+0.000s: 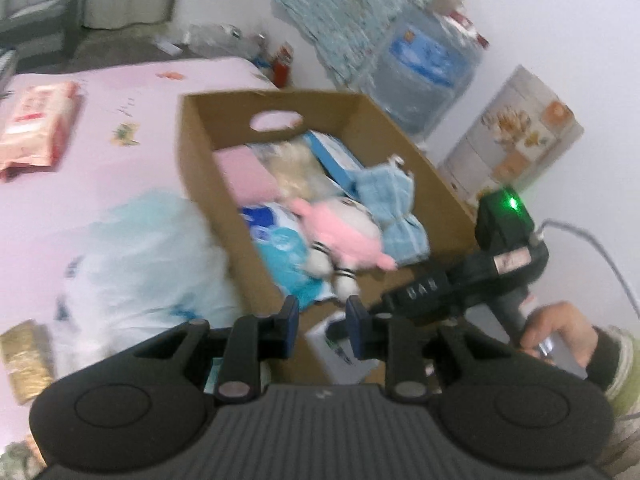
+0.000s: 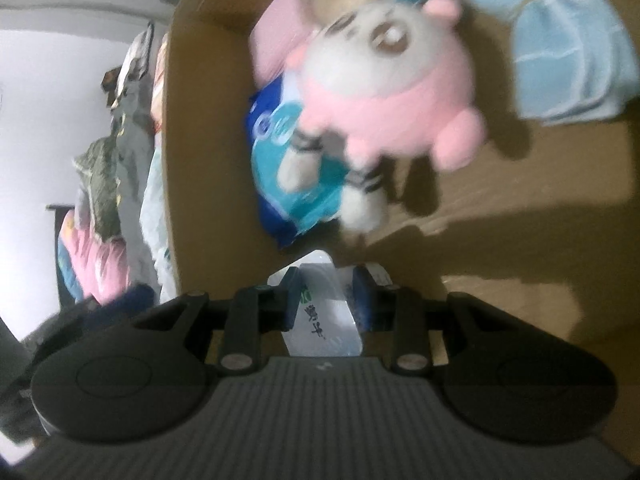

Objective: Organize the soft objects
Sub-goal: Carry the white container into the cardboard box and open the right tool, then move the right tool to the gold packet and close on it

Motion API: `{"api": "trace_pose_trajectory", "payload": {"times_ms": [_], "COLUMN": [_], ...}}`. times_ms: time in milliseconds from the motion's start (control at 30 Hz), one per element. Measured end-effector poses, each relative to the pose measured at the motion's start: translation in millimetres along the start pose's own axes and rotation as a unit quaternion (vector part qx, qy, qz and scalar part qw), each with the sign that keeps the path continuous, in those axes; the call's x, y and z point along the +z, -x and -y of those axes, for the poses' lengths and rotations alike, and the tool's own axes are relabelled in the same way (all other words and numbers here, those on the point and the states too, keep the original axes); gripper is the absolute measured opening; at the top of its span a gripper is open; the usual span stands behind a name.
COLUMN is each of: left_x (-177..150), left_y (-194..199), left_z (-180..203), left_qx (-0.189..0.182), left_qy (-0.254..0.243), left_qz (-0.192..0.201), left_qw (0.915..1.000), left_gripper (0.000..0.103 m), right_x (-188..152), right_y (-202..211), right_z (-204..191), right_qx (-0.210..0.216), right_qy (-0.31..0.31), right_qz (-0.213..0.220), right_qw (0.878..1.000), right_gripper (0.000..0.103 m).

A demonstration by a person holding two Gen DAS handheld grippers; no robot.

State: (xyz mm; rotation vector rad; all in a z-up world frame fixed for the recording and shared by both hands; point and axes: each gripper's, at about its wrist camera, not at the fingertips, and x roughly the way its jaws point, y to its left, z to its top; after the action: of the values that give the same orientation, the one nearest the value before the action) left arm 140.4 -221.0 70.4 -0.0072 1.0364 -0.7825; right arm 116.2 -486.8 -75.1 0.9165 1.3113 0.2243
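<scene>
Clamped in the right tongs [image 2: 326, 300]: a small white plastic packet with green and black print [image 2: 324, 320], both blue pads pressed against its sides. Held low over the near end of an open brown cardboard box [image 1: 192, 152] with an oval handle hole in its far wall.

From the right wrist view, at 12 o'clock from the packet, a round pink-and-white plush toy with striped legs [image 2: 384, 92], lying inside the box. Under its legs, at 11 o'clock, a blue and teal plastic pack [image 2: 280, 168] against the left wall. At 1 o'clock, a folded light-blue cloth bundle [image 2: 568, 52], just beside the plush. Bare cardboard floor at 3 o'clock.

On the left tongs [image 1: 322, 322]: pads parted by a narrow gap, nothing between them, poised over the near end of the box. At 2 o'clock from them, the black body of the right tongs, and at 3 o'clock the person's hand [image 1: 560, 332] on its grip.

Deeper in the box, toward 12 o'clock: a folded pink cloth [image 1: 244, 172], a cream fuzzy item [image 1: 296, 168] and a blue-and-white carton [image 1: 336, 156].

Under the box, a pink printed bed sheet [image 1: 120, 128]. At 9 o'clock, touching the box's left wall, a translucent white plastic bag [image 1: 140, 264]. Further out at 10 o'clock, a pink wrapped pack [image 1: 36, 128]; at 8 o'clock, a gold packet [image 1: 26, 360]. Beyond the box at 1 o'clock, a large blue water jug [image 1: 424, 68].
</scene>
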Motion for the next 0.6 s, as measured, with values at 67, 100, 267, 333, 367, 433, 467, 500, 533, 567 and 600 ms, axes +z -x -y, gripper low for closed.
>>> {"api": "trace_pose_trajectory", "payload": {"times_ms": [67,100,267,333,367,433,467,500,533,567,600], "left_x": [-3.0,-5.4,-22.7,-31.0,-35.7,-44.9,-49.1,-53.4,-58.2,-63.6,-68.8], "left_y": [12.7,18.4,51.7,66.3,73.9,89.4,95.9,102.1,108.5,114.8,119.8], "left_z": [-13.2,-19.0,-56.1,-72.6,-81.4,-98.9,-106.4,-113.6,-121.1,-128.6,-134.8], "left_qx": [0.008,0.012,0.042,0.063,0.075,0.099,0.108,0.118,0.128,0.137,0.144], "left_qy": [0.008,0.011,0.032,0.042,0.049,0.062,0.067,0.073,0.079,0.084,0.088], "left_qz": [0.014,0.020,0.053,0.068,0.075,0.092,0.097,0.103,0.110,0.116,0.121], "left_qw": [0.9998,0.9997,0.9972,0.9948,0.9931,0.9889,0.9870,0.9850,0.9826,0.9801,0.9782], "left_gripper": [0.029,0.032,0.046,0.049,0.051,0.053,0.054,0.054,0.054,0.054,0.054], "right_x": [-2.4,-3.1,-4.8,-5.8,-6.3,-7.4,-8.0,-9.3,-10.4,-11.7,-13.1], "right_y": [-7.4,-8.2,1.0,13.4,19.4,35.7,42.7,50.3,56.0,60.8,65.3], "right_z": [-4.4,-7.2,-3.0,-5.5,-9.1,-18.5,-24.7,-33.2,-40.6,-49.3,-59.3], "right_qx": [0.004,0.001,0.003,-0.007,-0.010,-0.023,-0.029,-0.032,-0.034,-0.034,-0.033], "right_qy": [0.002,0.005,-0.015,-0.008,-0.001,0.015,0.025,0.037,0.046,0.055,0.066], "right_qz": [-0.006,-0.002,0.009,0.029,0.041,0.069,0.082,0.096,0.105,0.114,0.122], "right_qw": [1.000,1.000,1.000,1.000,0.999,0.997,0.996,0.994,0.993,0.991,0.990], "right_gripper": [0.029,0.031,0.031,0.035,0.038,0.043,0.043,0.044,0.044,0.044,0.044]}}
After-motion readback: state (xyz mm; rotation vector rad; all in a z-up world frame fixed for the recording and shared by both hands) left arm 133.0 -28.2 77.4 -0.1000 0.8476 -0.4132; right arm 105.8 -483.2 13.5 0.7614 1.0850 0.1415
